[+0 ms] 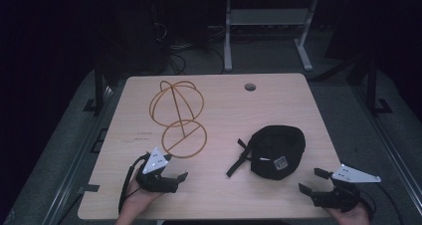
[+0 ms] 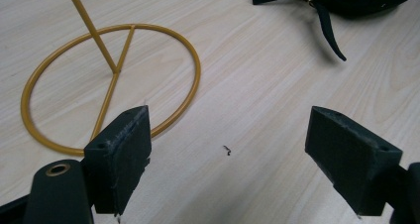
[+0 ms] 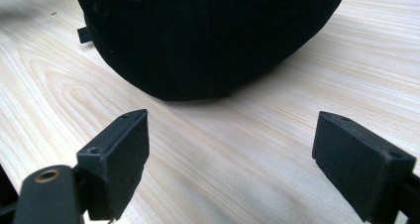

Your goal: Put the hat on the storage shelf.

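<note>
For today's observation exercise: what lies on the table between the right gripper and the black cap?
Nothing. In the right gripper view, bare wooden table runs from the open right gripper to the black cap.

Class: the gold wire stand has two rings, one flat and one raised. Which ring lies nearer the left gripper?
The flat base ring, lying on the table just beyond the left gripper; the domed top ring stands farther back.
</note>
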A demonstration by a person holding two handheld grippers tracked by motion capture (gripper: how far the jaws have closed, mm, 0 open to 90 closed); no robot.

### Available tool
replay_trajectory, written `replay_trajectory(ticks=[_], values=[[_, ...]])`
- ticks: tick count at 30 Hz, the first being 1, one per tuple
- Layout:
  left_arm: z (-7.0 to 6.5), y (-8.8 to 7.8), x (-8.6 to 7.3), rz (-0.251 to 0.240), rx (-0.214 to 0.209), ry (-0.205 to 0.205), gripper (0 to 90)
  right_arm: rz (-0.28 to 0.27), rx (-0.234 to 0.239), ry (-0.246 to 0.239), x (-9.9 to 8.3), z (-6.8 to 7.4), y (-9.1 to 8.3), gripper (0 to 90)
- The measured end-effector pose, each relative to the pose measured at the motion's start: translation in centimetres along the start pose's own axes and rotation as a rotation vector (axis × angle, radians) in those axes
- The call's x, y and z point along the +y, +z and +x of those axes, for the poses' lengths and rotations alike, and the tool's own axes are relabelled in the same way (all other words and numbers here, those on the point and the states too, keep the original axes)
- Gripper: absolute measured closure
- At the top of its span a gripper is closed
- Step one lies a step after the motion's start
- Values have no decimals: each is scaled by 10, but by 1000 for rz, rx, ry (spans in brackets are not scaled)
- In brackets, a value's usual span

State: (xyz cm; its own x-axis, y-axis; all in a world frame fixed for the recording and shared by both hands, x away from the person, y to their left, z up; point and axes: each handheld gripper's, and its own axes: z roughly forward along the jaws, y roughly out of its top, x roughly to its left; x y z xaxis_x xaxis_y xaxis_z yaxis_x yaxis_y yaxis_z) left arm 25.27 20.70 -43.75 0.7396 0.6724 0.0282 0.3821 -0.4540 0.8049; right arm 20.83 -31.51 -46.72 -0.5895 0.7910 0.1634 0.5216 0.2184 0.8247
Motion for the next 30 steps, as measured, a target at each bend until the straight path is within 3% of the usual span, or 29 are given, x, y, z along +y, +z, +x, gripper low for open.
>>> replay_trajectory(ticks=[6, 14, 25, 30], values=[[-1, 1, 0, 7, -12, 7, 178, 0, 4, -2, 1, 1, 1, 140], [-9, 0, 5, -11, -64, 30, 168, -1, 11, 0, 4, 5, 3, 140], [-13, 3, 15, -14, -108, 18, 164, 3, 17, -1, 3, 4, 4, 140], [-21, 8, 24, 3, -133, 58, 165, 1, 28, 8, 3, 3, 3, 140]])
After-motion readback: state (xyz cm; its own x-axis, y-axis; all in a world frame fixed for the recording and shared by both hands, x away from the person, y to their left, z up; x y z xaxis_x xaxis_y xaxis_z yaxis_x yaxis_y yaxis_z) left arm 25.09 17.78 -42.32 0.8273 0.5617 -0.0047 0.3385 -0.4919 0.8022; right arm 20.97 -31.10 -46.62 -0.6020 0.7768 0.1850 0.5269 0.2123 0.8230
